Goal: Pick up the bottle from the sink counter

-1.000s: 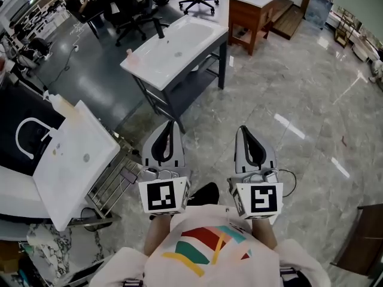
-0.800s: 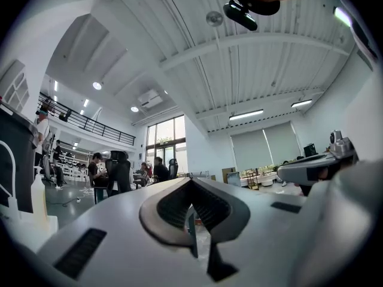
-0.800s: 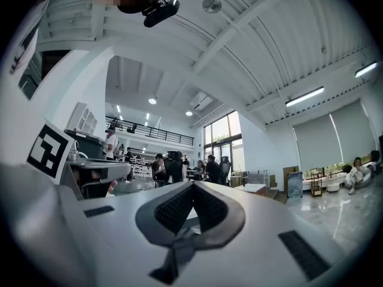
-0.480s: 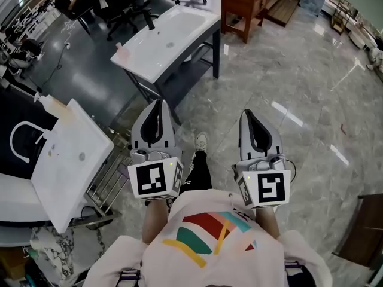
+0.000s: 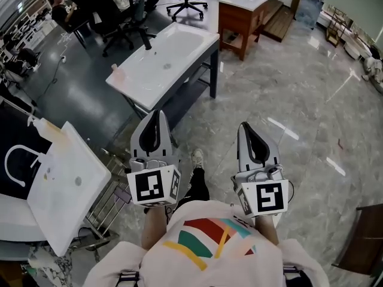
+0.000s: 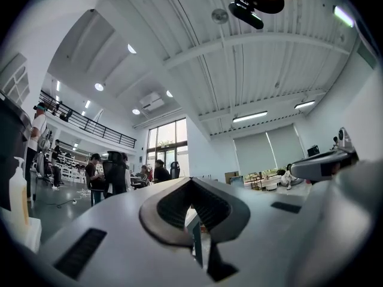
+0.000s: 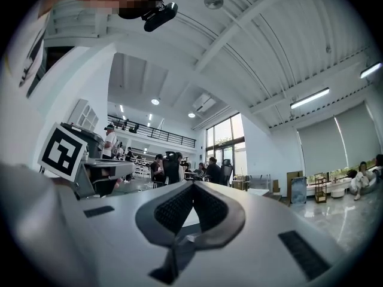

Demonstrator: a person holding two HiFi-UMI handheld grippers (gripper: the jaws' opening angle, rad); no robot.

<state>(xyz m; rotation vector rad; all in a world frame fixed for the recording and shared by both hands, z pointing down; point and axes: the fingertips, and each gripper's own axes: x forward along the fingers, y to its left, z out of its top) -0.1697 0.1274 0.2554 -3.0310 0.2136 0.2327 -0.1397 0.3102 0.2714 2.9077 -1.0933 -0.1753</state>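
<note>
Pale pink and judged light, smooth plastic, the small bottle (image 5: 115,69) is seen on the sink table (image 5: 185,40) well ahead of the left gripper (image 5: 157,113) and right gripper (image 5: 244,126), both closed on nothing, and is best taken at mid-body.

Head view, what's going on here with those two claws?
A person holds the left claw and the right claw out in front, both shut and empty, above the marble floor. The white sink counter stands ahead, with a small bottle on its left corner. Neither claw has reached it yet.
</note>
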